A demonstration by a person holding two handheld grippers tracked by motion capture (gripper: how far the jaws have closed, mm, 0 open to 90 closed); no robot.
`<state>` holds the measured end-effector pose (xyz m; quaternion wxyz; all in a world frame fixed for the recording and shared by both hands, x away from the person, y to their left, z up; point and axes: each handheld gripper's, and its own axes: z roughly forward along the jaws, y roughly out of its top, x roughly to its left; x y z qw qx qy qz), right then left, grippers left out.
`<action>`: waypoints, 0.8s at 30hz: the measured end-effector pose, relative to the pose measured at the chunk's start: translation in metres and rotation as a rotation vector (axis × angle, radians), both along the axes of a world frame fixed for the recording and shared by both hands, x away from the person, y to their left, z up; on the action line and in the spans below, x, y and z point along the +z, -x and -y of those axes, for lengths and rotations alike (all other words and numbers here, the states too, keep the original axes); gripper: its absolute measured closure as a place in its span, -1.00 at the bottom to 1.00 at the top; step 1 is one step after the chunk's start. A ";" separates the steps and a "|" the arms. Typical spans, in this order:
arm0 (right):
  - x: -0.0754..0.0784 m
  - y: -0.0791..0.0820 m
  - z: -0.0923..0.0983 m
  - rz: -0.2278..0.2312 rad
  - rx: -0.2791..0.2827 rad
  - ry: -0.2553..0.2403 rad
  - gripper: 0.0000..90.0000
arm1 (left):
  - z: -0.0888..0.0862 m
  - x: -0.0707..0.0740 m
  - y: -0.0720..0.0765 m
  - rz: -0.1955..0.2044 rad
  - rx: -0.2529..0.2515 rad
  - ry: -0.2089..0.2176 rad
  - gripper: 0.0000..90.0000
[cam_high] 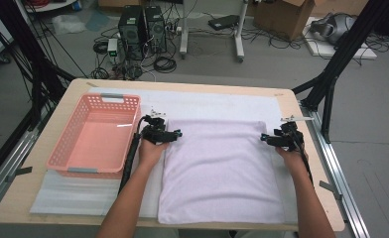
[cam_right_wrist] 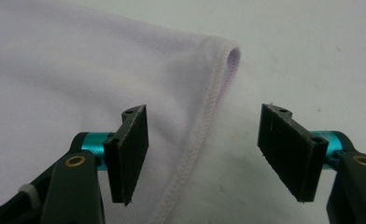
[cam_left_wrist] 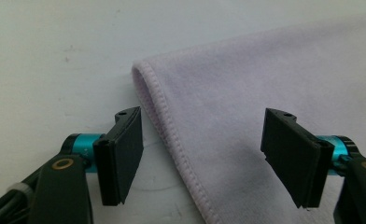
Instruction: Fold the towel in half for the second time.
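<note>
The left gripper [cam_left_wrist: 202, 158] has its two black jaws standing wide apart, nothing pressed between the pads. A pale lilac towel [cam_left_wrist: 274, 84] lies flat on a white surface [cam_left_wrist: 55, 56]. The towel's stitched hem [cam_left_wrist: 172, 135] runs between the jaws, closer to the left one, and passes out of frame at the bottom. The towel's rounded, folded corner [cam_left_wrist: 141, 74] sits just ahead of the left jaw. The right jaw stands over the cloth, the left over the bare surface.

Towel [cam_left_wrist: 274, 84] cut off by right, bottom edges in left gripper view.
</note>
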<state>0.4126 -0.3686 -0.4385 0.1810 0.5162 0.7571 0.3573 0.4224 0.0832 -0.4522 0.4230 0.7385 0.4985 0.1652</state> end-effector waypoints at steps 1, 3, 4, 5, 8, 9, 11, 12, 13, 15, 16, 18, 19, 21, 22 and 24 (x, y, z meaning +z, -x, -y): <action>-0.001 -0.003 -0.001 -0.003 -0.004 0.002 -0.23 | 0.002 0.000 0.000 0.005 0.011 -0.016 -0.28; -0.004 -0.008 -0.003 -0.012 -0.006 0.005 -0.18 | 0.003 0.000 0.000 0.009 0.026 -0.034 -0.16; -0.005 -0.010 -0.005 -0.018 -0.011 0.013 -0.14 | 0.004 0.000 0.001 0.015 0.032 -0.051 -0.10; -0.006 -0.013 -0.006 -0.017 -0.011 0.022 -0.13 | 0.006 0.000 0.001 0.026 0.032 -0.080 -0.05; -0.004 -0.015 -0.010 -0.015 0.019 0.026 0.29 | 0.007 0.000 0.002 0.037 0.032 -0.105 0.06; -0.004 -0.015 -0.011 -0.012 0.031 0.026 0.36 | 0.007 0.000 0.002 0.039 0.031 -0.104 0.12; -0.005 -0.015 -0.011 -0.017 0.027 0.013 0.54 | 0.006 0.000 0.002 0.041 0.017 -0.095 0.26; -0.005 -0.015 -0.010 -0.030 0.021 -0.013 0.65 | 0.006 0.000 0.003 0.044 -0.007 -0.090 0.42; -0.005 -0.015 -0.009 -0.036 0.026 -0.031 0.78 | 0.008 0.000 0.003 0.041 -0.033 -0.074 0.60; -0.006 -0.015 -0.009 -0.047 0.029 -0.059 0.89 | 0.009 0.001 0.004 0.036 -0.038 -0.069 0.87; -0.005 -0.015 -0.010 -0.048 0.023 -0.058 0.91 | 0.007 0.000 0.003 0.016 -0.024 -0.032 0.89; -0.004 -0.014 -0.011 -0.044 0.022 -0.044 0.93 | 0.002 0.001 0.001 -0.010 0.009 0.024 0.91; -0.003 -0.014 -0.011 -0.029 0.009 -0.028 0.93 | 0.001 0.003 0.001 0.005 0.022 0.029 0.91; 0.001 -0.013 -0.008 0.012 -0.019 -0.050 0.94 | 0.000 0.011 0.002 0.066 0.051 0.068 0.91; 0.004 -0.012 -0.007 0.033 -0.033 -0.070 0.94 | -0.001 0.015 0.003 0.092 0.070 0.094 0.92; 0.010 -0.010 -0.006 0.082 -0.048 -0.076 0.94 | -0.004 0.021 0.005 0.133 0.088 0.132 0.91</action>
